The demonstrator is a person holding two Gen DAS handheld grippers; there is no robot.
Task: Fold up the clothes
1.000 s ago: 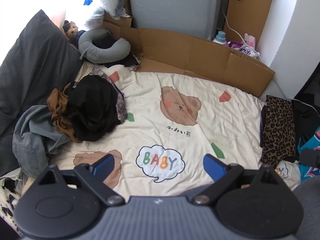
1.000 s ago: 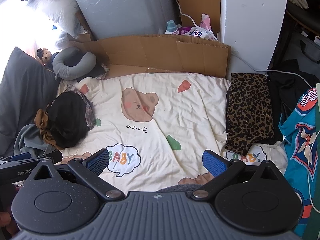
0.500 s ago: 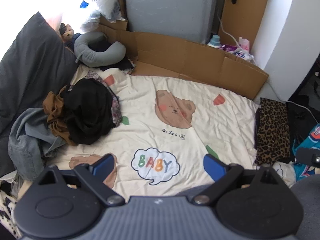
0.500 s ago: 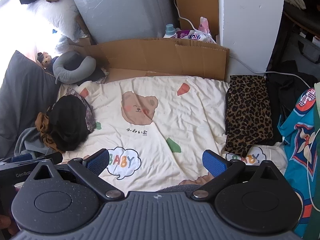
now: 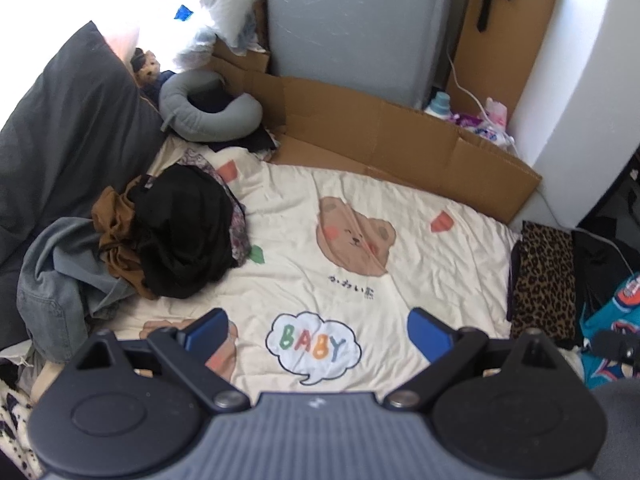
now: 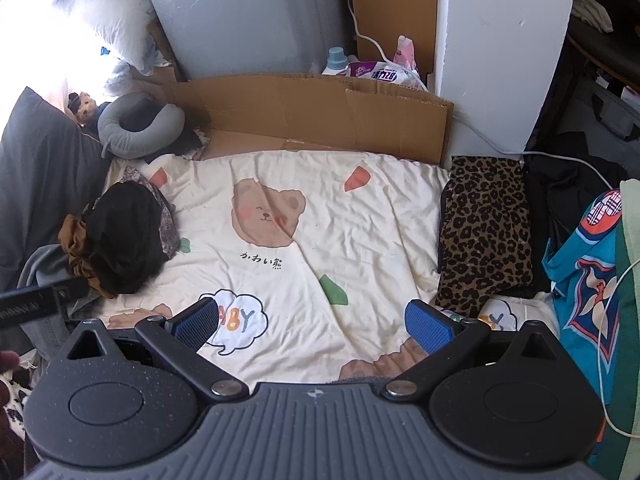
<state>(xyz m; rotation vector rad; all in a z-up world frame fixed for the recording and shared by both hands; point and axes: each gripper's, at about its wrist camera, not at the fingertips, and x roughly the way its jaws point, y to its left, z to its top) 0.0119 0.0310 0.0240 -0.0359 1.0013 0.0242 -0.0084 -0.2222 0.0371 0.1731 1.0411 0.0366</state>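
A heap of unfolded clothes lies at the left of the cream bear-print sheet (image 5: 360,216) (image 6: 360,232): a black garment (image 5: 184,236) (image 6: 120,240) on top, a brown one (image 5: 116,236) and grey denim (image 5: 52,280) beside it. A folded leopard-print garment (image 5: 544,276) (image 6: 486,232) rests at the sheet's right edge. My left gripper (image 5: 318,330) hovers open over the "BABY" print, holding nothing. My right gripper (image 6: 312,324) is open too, empty, above the sheet's near edge. The left gripper's body (image 6: 36,300) shows at the left of the right wrist view.
Cardboard (image 5: 400,136) (image 6: 320,116) lines the far edge of the bed. A grey neck pillow (image 5: 208,112) (image 6: 136,124) and dark pillow (image 5: 60,128) sit at the left. A teal printed fabric (image 6: 588,280) and black clothes (image 6: 572,196) lie at the right. A white pillar (image 6: 504,48) stands behind.
Both grippers have drawn back and risen a little, so the sheet and clothes look slightly farther away. Both stay open and empty; the clothes have not moved.
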